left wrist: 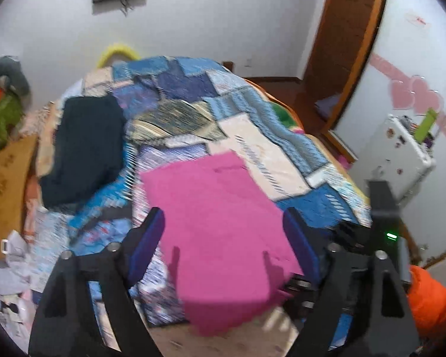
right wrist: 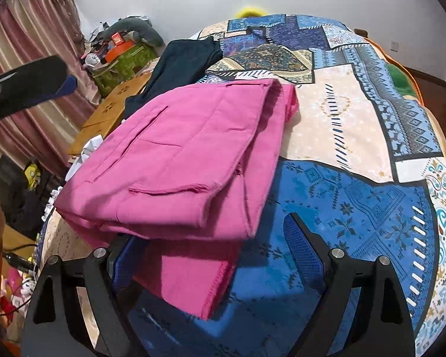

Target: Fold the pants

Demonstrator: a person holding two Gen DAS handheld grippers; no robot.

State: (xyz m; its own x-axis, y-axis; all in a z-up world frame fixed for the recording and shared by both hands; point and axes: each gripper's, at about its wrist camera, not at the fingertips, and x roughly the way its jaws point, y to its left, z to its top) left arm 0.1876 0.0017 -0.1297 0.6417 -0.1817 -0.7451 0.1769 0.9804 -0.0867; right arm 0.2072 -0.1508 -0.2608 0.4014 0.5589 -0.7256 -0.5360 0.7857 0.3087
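The pink pants (left wrist: 220, 226) lie folded in a stack on the patchwork bedcover (left wrist: 193, 110). In the right wrist view the pink pants (right wrist: 178, 160) show a pocket on top, and a lower layer sticks out toward me. My left gripper (left wrist: 223, 238) hovers over the near part of the stack, open, its blue pads wide apart and clear of the cloth. My right gripper (right wrist: 215, 250) is open at the stack's near edge. The cloth covers the tip of its left finger and its pads do not press on anything. One of my left gripper's fingers (right wrist: 44, 83) shows at upper left.
A dark navy garment (left wrist: 86, 148) lies on the bed's far left, beyond the pink stack. Left of the bed stand a wooden board (right wrist: 113, 110), a green box with clutter (right wrist: 125, 59) and a curtain (right wrist: 38, 44). A white case (left wrist: 398, 154) and a wooden door (left wrist: 348, 44) are on the right.
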